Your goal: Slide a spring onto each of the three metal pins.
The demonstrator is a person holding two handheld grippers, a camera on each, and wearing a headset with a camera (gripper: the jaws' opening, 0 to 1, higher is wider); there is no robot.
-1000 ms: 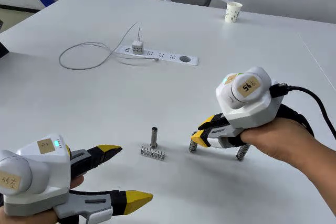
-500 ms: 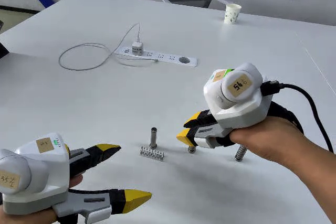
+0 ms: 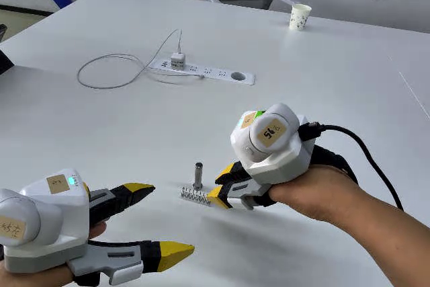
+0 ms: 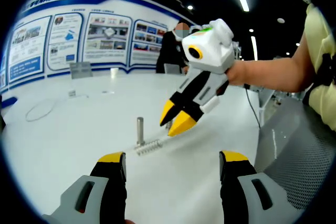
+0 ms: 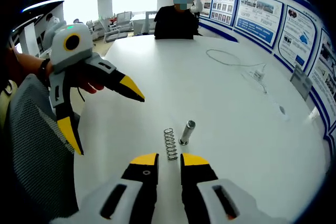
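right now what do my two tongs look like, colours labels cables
Both have white-grey plastic housings, black jaws and yellow tips. The right tongs carry a tan sticker with handwritten digits, a green light and a black cable at the back. The left tongs carry two tan handwritten stickers. A pale yellow sleeve shows on the right arm.
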